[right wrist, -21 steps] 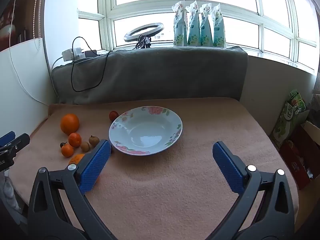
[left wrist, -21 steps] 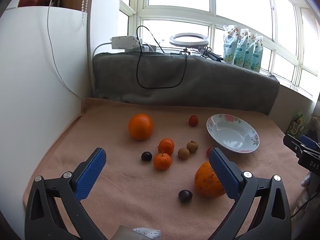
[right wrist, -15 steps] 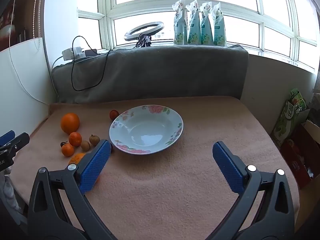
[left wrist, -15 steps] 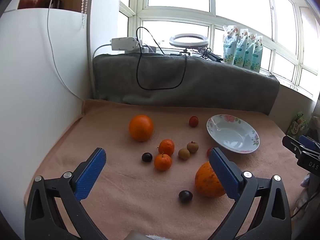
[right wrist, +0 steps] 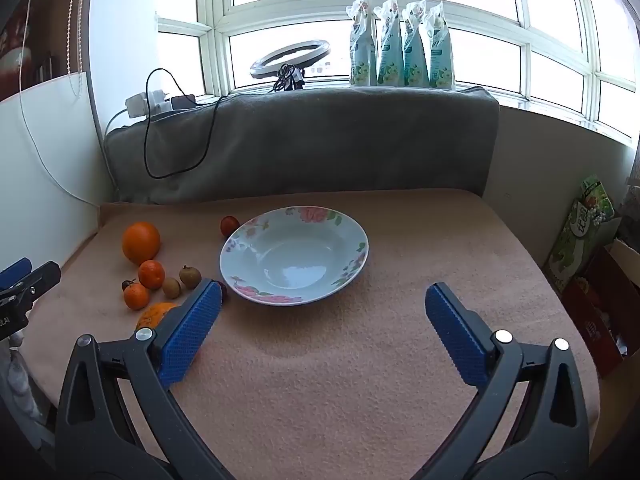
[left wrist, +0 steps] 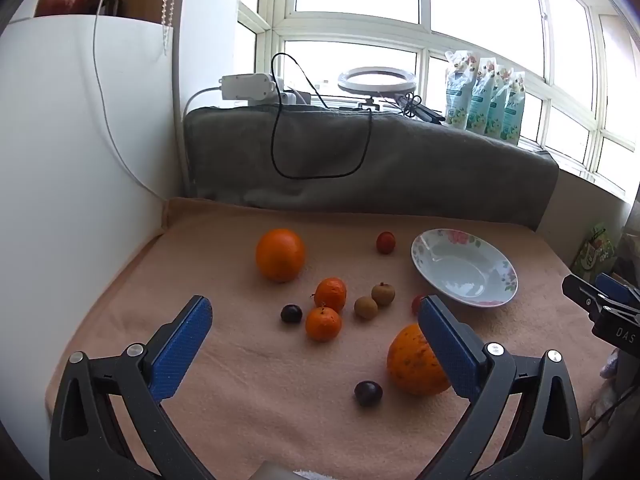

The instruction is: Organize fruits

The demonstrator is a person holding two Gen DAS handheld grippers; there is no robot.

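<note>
Both the left tool [left wrist: 314, 330] and right tool [right wrist: 320, 312] are held spread and empty. The fruits [left wrist: 330, 294] lie scattered on the tabletop [right wrist: 360, 360] beside the empty floral plate [right wrist: 356, 258], probably their destination.

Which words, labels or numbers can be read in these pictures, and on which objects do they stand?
"DAS": white letters, cut off by the frame edge, on the right hand-held gripper.
Four pouches on the windowsill: printed script, too blurred to read.
Green box beside the table: white characters, too small to read.
Red box below it: small print, unreadable.
Plate: flowers only, no text.
</note>
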